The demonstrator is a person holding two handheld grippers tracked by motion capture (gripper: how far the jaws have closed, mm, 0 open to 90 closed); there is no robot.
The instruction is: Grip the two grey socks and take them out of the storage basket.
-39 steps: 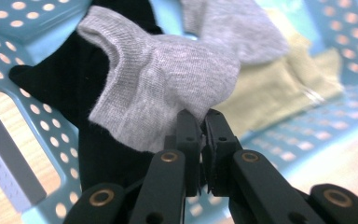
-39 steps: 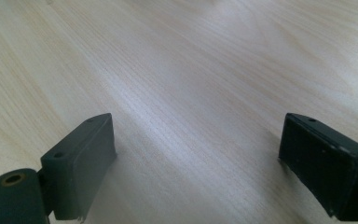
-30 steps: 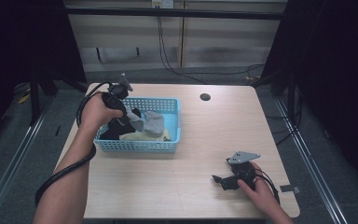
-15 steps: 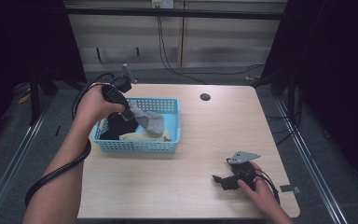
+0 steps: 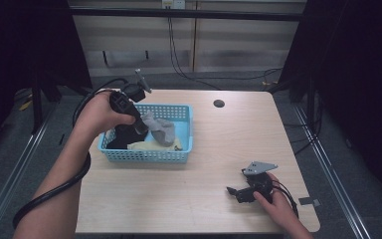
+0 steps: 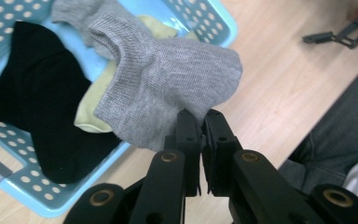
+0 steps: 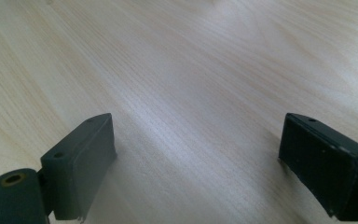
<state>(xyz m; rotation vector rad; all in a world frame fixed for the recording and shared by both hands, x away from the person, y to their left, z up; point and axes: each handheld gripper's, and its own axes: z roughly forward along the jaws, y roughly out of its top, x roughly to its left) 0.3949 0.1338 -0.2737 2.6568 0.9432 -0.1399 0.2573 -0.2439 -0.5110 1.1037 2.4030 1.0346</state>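
A grey sock point(image 6: 168, 84) hangs lifted over the blue basket point(image 5: 181, 134), and my left gripper point(image 6: 200, 122) is shut on its edge. In the high view the same grey sock point(image 5: 160, 128) dangles from my left gripper point(image 5: 142, 125) above the basket's middle. A black sock point(image 6: 42, 112) and a pale yellow sock point(image 6: 91, 109) lie in the basket beneath it. Near the table's front right, my right gripper point(image 5: 235, 192) rests on the wood, open. Its jaws point(image 7: 193, 158) stand wide apart with bare tabletop between them.
The wooden table point(image 5: 229, 144) has a round dark grommet hole point(image 5: 219, 103) at the back. The basket stands at the left half. The person's trouser leg point(image 6: 335, 130) shows past the table edge. A cable loops from the left gripper down the forearm.
My left gripper has risen out of the basket, drawing the grey sock up with it. The right gripper has stayed where it was.
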